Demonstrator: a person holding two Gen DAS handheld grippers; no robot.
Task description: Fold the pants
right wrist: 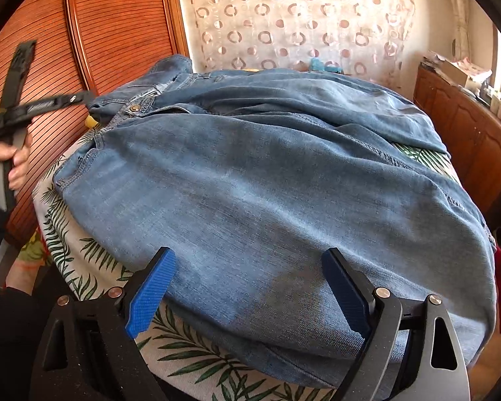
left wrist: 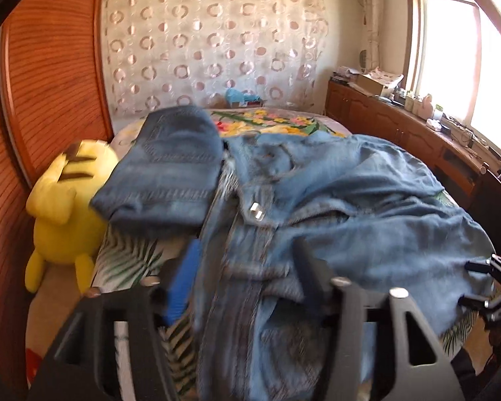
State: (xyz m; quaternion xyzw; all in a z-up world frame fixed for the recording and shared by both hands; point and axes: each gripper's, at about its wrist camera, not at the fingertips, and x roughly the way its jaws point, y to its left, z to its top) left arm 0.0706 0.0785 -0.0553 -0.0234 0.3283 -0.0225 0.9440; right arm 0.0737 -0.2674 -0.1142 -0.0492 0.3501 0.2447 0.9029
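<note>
Light blue jeans (left wrist: 334,200) lie spread and rumpled over the bed, waistband and metal button (left wrist: 255,210) towards my left gripper. My left gripper (left wrist: 247,274) is open, its fingers standing either side of the waistband fabric, which is blurred here. In the right wrist view the jeans (right wrist: 267,173) cover most of the bed. My right gripper (right wrist: 250,287) is open just above a leg near the bed's front edge, and its blue pads (right wrist: 150,297) hold nothing. A hand (right wrist: 3,163) at the far left holds the left gripper's handle.
A darker folded pair of jeans (left wrist: 170,167) lies at the bed's left back. A yellow plush toy (left wrist: 66,207) sits between the bed and the wooden wardrobe (left wrist: 50,83). The leaf-print sheet (right wrist: 83,254) shows at the front. A cluttered wooden cabinet (left wrist: 400,127) runs under the window.
</note>
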